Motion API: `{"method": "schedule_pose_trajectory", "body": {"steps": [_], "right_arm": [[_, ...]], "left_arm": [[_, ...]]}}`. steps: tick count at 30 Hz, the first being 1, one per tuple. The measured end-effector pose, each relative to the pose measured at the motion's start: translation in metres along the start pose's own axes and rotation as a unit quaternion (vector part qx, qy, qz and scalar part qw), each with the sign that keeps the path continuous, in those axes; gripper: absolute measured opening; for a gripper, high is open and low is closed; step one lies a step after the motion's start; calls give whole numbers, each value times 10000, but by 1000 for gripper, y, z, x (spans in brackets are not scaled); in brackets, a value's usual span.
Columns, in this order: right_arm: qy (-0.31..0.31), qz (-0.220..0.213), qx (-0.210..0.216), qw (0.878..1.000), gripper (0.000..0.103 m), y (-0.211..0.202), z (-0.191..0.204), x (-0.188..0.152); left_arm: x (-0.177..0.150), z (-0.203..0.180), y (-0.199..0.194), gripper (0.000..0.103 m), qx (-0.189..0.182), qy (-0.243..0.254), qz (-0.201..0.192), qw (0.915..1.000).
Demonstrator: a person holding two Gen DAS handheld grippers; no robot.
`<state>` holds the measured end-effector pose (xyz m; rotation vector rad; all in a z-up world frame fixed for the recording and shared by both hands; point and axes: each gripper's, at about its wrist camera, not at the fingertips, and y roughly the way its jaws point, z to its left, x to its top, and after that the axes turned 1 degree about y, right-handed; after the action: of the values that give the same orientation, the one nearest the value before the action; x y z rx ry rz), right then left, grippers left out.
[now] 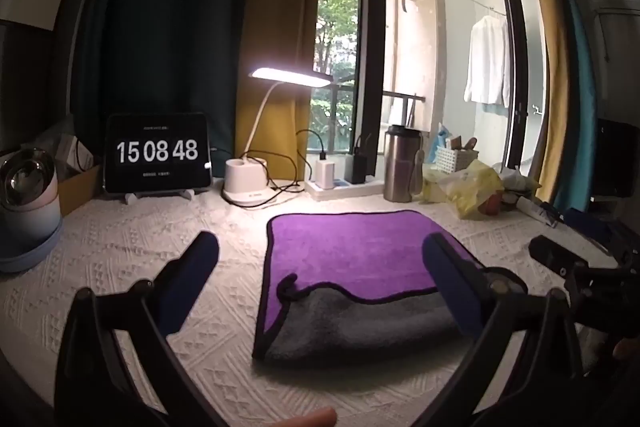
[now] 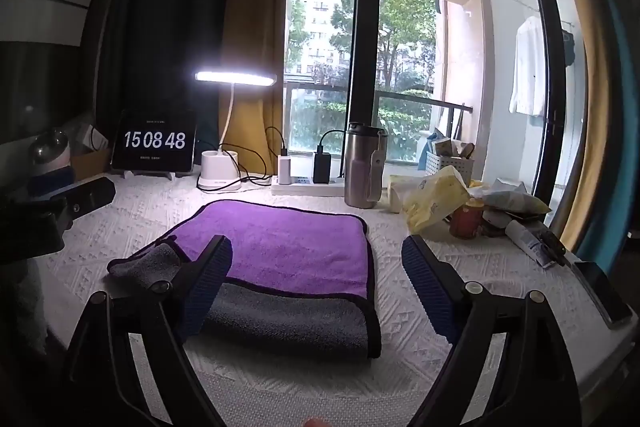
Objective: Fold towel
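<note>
The purple-and-grey towel (image 1: 360, 279) is lying on the white textured tablecloth (image 1: 132, 255) with its near edge turned over grey side up, so the first fold is looking partly made, and the next move is likely calling for a grab at an edge or corner to carry it across. The left gripper (image 1: 320, 283) and right gripper (image 2: 316, 287) are both hovering wide open above the near edge, holding nothing.

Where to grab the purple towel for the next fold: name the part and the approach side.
Likely the towel's near folded edge, at its two ends. Both open grippers, left and right, already face that edge from the near side. There the grey underside is doubled over the purple, a thicker lip for the fingers than the flat far hem.
</note>
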<state>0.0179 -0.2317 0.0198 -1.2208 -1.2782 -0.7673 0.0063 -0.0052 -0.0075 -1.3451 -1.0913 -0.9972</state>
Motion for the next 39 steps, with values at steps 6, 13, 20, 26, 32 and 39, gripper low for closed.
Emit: {"method": "schedule_pose_trajectory", "body": {"steps": [6,13,20,26,32,39], "right_arm": [[62,-24,39,10000,89,-1,-4,0],[65,-13,30,10000,89,-1,-3,-1],[74,-12,31,10000,89,-1,-4,0],[75,-13,32,10000,89,0,-4,-1],[71,15,51,10000,89,0,-4,-2],[97,24,66,9999,89,0,-4,-2]], "left_arm": [[-1,-3,0,103,29,36,-21,10000],[1,0,1,103,6,34,-4,10000],[1,0,1,103,39,34,7,10000],[0,2,-1,103,45,38,15,10000],[-2,3,0,103,43,42,25,10000],[-2,3,2,103,52,48,47,10000]]}}
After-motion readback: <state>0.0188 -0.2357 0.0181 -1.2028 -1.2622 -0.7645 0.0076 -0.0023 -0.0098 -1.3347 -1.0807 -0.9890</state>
